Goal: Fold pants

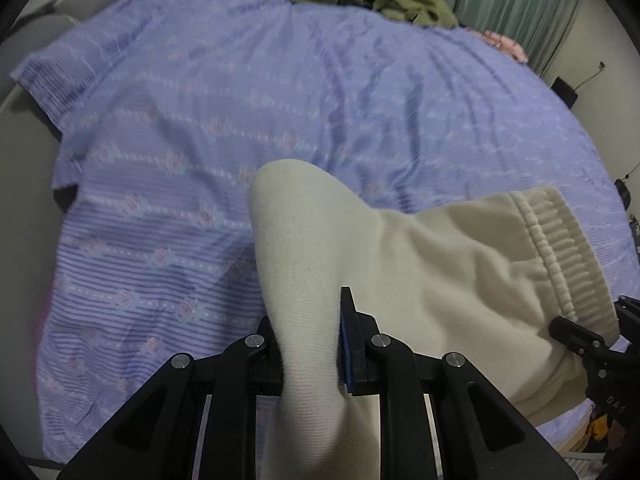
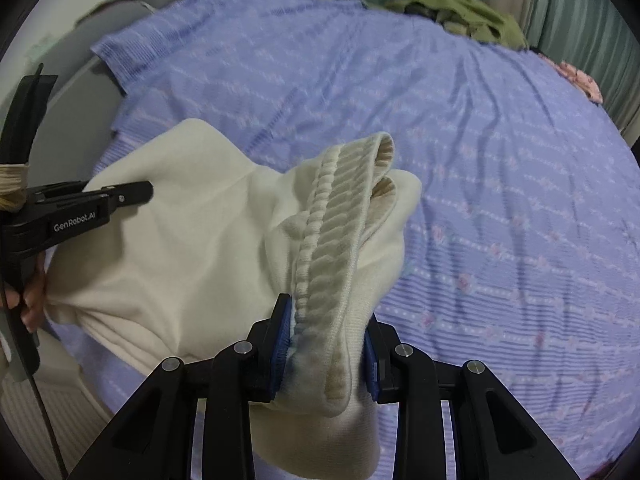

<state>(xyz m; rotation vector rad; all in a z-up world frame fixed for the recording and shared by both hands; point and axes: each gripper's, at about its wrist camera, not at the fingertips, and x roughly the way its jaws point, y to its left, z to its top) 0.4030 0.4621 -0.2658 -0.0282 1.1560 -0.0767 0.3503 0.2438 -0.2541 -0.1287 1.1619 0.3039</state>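
The left gripper [image 1: 310,344] has its jaws clamped on a smooth fold of the cream pants [image 1: 420,272], which run up between them from 6 o'clock toward the middle of the left wrist view. The right gripper [image 2: 326,344] has its jaws clamped on the ribbed waistband [image 2: 344,216], which rises from between the blue pads [image 2: 282,332] toward 12 o'clock and ends in an open loop. The pants hang bunched between the two grippers, over the near part of the bed [image 2: 500,128], whose purple flowered sheet [image 1: 192,128] fills most of both views. In the right wrist view the left gripper shows at 9 o'clock, lying against the cloth, with the person's fingers [image 2: 32,300] just below it. In the left wrist view the right gripper sits at 4 o'clock, at the waistband's end. At the far edge of the bed, near 12 o'clock, lies a green garment [image 1: 400,0] before green curtains [image 2: 580,8]; a pink cloth [image 1: 506,44] lies at 2 o'clock.
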